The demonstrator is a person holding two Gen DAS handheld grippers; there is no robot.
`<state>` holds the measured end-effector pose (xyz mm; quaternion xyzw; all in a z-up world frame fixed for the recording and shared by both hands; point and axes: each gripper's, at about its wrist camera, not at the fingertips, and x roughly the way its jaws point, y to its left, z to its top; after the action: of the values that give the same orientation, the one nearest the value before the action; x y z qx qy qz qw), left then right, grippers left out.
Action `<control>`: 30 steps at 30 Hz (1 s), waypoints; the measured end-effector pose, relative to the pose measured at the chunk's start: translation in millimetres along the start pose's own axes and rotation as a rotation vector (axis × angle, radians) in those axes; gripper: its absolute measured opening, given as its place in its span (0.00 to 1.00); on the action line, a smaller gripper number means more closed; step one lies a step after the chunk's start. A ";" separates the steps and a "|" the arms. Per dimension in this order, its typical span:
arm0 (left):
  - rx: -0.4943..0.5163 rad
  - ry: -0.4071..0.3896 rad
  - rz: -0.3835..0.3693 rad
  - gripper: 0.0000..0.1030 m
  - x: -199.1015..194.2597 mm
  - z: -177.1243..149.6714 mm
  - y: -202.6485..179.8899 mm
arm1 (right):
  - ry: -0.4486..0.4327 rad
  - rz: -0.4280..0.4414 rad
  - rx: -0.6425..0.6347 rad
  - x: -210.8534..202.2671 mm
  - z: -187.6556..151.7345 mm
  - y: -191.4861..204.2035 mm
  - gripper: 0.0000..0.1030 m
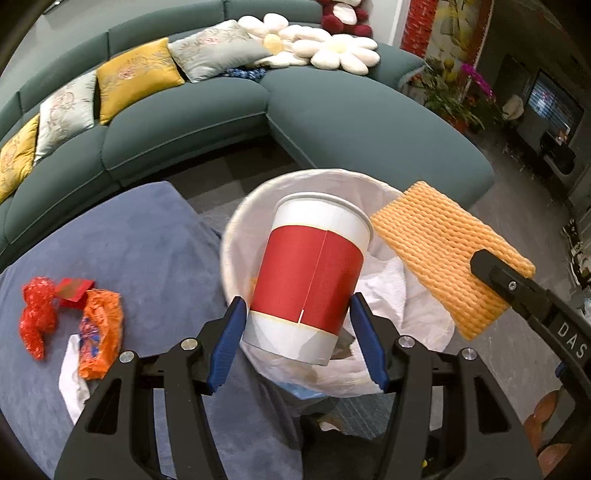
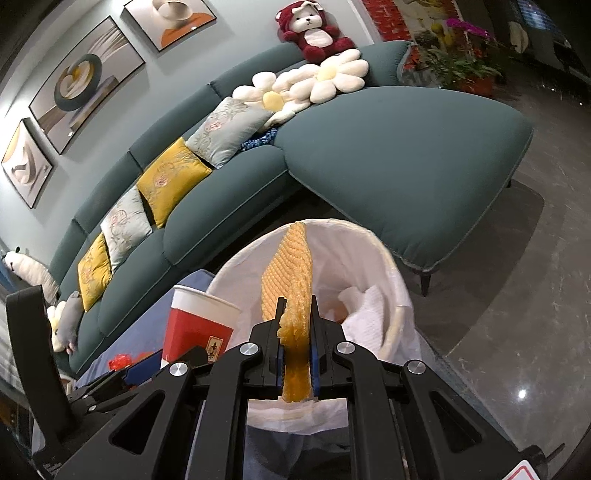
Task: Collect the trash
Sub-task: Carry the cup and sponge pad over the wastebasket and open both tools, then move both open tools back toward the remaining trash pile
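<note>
The left hand-held gripper has its blue pads pressed on either side of a red-and-white paper cup, jaws about half spread. It holds the cup near its base, tilted with the mouth away from the camera, above the near rim of the trash bin, which is lined with a white bag. The gripper angles steeply downward.

The right hand-held gripper has its jaws nearly together, clamped on a sheet of orange foam netting. The sheet stands edge-on between the pads and reaches out over the open bin. This gripper also slopes down, less steeply.

Only the left wrist view shows the netting broadside, as a wide ribbed sheet beside the cup and over the bin's right rim, with the right gripper's black finger pinching its corner. It alone shows trash on the blue upholstered surface left of the bin: a crumpled red wrapper, a red packet, an orange wrapper and white paper.

Only the right wrist view shows crumpled white paper inside the bin, a printed label on the cup, the framed pictures on the wall, and a red plush bear on top of the teal sofa.
</note>
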<state>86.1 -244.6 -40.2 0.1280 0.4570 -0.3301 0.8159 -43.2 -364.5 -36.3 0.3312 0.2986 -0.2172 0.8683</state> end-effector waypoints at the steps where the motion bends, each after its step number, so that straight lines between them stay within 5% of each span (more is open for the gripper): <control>1: 0.000 0.005 -0.007 0.54 2.7 1.8 -2.1 | 0.000 -0.003 0.001 0.2 -0.1 -0.9 0.10; 8: -0.007 -0.008 0.028 0.69 3.5 1.6 -1.5 | -0.005 -0.013 0.028 4.6 1.0 -3.6 0.25; 17: -0.045 -0.019 0.050 0.73 -8.0 -1.8 16.5 | -0.009 0.011 -0.010 1.9 -0.9 16.9 0.37; 30: -0.148 -0.051 0.111 0.79 -42.5 -22.6 71.1 | 0.023 0.058 -0.111 -2.0 -23.0 73.6 0.41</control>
<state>102.3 -161.9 -24.0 0.0841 0.4514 -0.2531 0.8515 -11.0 -297.4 -16.0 0.2937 0.3104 -0.1713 0.8877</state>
